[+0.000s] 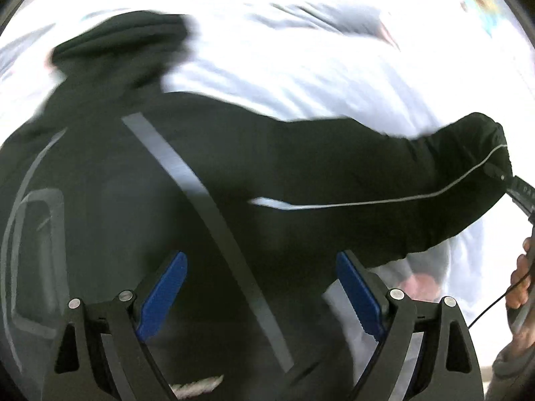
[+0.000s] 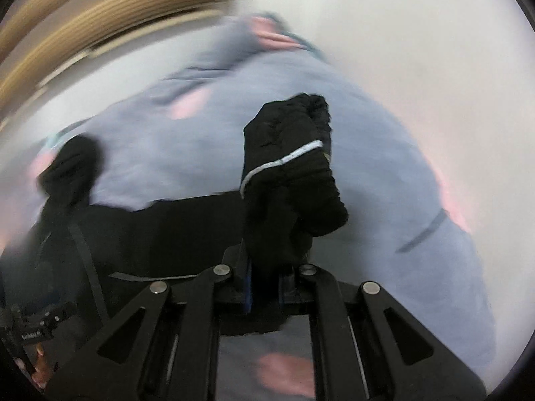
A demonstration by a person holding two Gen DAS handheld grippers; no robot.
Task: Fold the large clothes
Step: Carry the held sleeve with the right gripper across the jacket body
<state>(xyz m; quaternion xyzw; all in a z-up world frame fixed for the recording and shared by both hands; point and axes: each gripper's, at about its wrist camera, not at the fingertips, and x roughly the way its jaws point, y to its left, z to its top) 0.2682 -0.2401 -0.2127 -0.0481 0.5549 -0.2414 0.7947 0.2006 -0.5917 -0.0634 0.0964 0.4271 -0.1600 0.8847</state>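
A black jacket point(image 1: 207, 180) with grey stripes lies spread over a light blue cloth. My left gripper point(image 1: 260, 287) is open, its blue pads wide apart just above the jacket body, holding nothing. The jacket's sleeve point(image 1: 401, 180) stretches right to its cuff point(image 1: 488, 140), where my right gripper point(image 1: 521, 197) holds it. In the right wrist view my right gripper point(image 2: 267, 274) is shut on the sleeve cuff point(image 2: 287, 167), which bunches up between the jaws with a white piping line. The jacket body point(image 2: 160, 234) lies to the left.
A light blue cloth with pink patches point(image 2: 334, 100) covers the surface under the jacket point(image 1: 301, 77). A wooden edge point(image 2: 100, 16) shows at the far left. The left gripper's body point(image 2: 30, 327) shows at the lower left. Both views are motion-blurred.
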